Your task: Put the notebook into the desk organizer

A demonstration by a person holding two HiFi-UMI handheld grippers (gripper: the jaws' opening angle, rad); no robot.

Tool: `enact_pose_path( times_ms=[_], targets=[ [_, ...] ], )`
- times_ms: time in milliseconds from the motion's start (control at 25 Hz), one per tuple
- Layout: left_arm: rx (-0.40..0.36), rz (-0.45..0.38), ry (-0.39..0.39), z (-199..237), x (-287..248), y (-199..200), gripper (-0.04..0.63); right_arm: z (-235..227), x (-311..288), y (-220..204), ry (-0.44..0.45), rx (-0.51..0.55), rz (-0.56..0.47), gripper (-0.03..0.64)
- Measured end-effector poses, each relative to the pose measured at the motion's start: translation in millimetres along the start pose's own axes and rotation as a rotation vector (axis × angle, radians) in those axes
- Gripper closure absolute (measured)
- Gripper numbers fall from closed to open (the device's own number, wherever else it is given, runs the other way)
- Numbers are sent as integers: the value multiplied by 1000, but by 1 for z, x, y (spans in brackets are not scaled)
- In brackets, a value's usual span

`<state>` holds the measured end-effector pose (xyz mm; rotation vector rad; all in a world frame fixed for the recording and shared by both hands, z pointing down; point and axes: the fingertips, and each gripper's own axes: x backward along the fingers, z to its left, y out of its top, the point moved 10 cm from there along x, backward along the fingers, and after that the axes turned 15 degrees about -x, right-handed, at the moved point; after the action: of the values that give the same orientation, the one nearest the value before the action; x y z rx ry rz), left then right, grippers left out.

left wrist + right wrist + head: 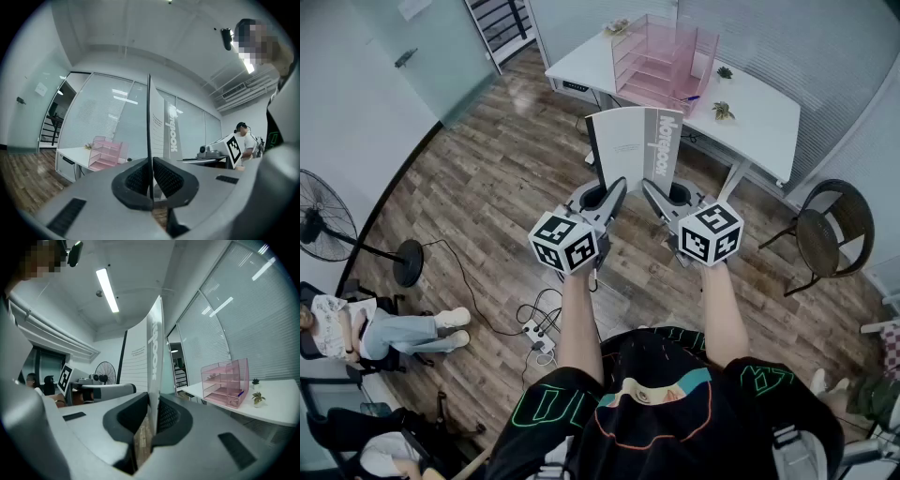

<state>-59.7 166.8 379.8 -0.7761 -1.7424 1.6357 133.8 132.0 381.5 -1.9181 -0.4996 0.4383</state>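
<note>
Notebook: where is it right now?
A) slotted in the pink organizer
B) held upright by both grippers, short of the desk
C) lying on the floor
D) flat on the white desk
B: the notebook stands upright, clamped by the left gripper and the right gripper above the wood floor, while the pink organizer sits on the desk ahead.

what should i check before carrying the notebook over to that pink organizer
1. left claw shut on the notebook: ok
2. right claw shut on the notebook: ok
3. notebook upright between the two claws: ok
4. organizer in sight, standing on the desk: ok
5. notebook lined up at the organizer: not ok, it is held over the floor, short of the desk
6. a slot free and wide enough for the notebook: cannot tell
</note>
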Motion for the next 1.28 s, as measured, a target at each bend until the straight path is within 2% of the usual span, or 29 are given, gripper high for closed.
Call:
enact_pose_path(
  times_ms=[400, 680, 1280],
  targets=[
    [-1, 2, -15, -6, -15, -2, 586, -14, 8, 2, -6, 10, -2, 595],
    [-12, 12, 7, -9, -26, 0, 581, -22, 12, 7, -11, 34, -7, 595],
    [-63, -2, 56, -14, -32, 16, 581, -29, 11, 24, 52, 74, -34, 591]
  ],
)
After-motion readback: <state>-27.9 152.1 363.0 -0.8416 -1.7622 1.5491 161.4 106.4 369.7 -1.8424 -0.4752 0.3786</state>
